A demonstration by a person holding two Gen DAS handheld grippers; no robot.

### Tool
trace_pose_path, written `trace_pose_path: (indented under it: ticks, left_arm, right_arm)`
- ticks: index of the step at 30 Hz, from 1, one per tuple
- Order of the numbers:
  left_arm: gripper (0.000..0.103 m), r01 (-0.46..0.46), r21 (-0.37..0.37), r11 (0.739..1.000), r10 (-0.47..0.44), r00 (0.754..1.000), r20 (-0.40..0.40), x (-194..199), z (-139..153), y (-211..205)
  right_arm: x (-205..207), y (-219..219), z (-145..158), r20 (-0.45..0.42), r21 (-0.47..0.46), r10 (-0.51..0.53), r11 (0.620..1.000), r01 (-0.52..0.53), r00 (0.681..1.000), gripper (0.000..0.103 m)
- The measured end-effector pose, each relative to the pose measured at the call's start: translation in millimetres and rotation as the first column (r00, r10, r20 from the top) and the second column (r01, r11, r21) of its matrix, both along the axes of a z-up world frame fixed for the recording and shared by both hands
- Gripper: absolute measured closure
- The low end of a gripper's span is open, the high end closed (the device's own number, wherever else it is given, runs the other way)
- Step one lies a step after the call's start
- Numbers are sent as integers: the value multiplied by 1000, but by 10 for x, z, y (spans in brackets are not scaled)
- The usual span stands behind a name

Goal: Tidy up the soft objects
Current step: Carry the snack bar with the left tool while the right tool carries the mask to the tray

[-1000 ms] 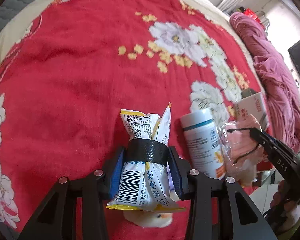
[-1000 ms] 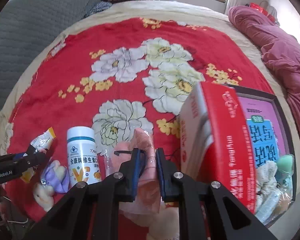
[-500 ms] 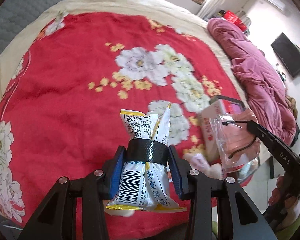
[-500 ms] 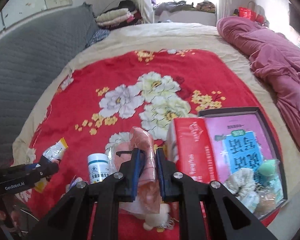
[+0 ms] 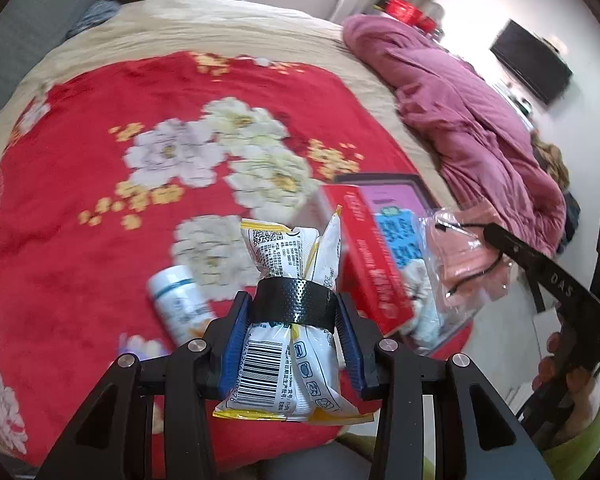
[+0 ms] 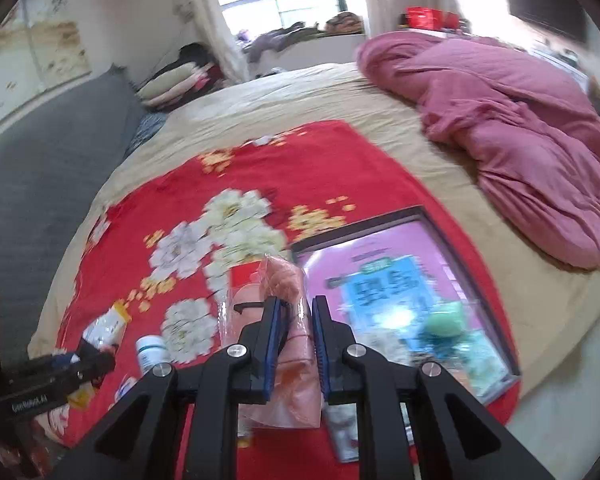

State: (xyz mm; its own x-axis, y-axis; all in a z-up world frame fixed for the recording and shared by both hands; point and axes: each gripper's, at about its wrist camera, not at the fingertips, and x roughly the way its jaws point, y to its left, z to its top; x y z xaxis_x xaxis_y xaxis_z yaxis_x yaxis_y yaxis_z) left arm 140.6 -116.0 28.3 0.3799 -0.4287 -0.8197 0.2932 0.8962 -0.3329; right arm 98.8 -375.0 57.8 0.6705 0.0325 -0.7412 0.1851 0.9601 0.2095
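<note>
The left hand-held gripper [image 5: 294, 340] pinches a white and yellow packet bundle [image 5: 290, 320] bound by a black perforated band [image 5: 294, 306], low in the middle of its frame; the pads grip at or just below the band, so the pouches could slide out past it if the squeeze eases. The right hand-held gripper [image 6: 294, 340] has its pads pressed together on a clear bag of pink masks [image 6: 286, 320] (the film looks slick and the bag hangs well below the grip), so a quick swing could let it slip free. Both loads are held above the red flowered blanket [image 5: 80, 200]. At lower right of the right wrist view the open box [image 6: 440, 232] already holds soft items and looks crowded, and a drop from high up could bounce out. A white bottle [image 5: 180, 304] lies at lower left on the blanket, where a low pass could knock it rolling
</note>
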Motion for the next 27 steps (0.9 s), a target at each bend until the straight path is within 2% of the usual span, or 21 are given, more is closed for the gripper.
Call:
trace_pose_path:
  ticks: [11, 19, 27]
  left_arm:
    - [59, 147, 23, 989, -147, 989, 8, -10, 79, -1013]
    - [59, 234, 69, 970, -233, 972, -23, 54, -122, -1693]
    - [59, 274, 100, 957, -270, 962, -49, 157, -329, -2075]
  right_arm:
    - [-241, -826, -121, -1, 51, -157, 986, 157, 988, 86]
    - [-353, -1267, -323, -26, 92, -233, 968, 234, 972, 86]
    - [-314, -1453, -550, -58, 119, -245, 961, 250, 968, 86]
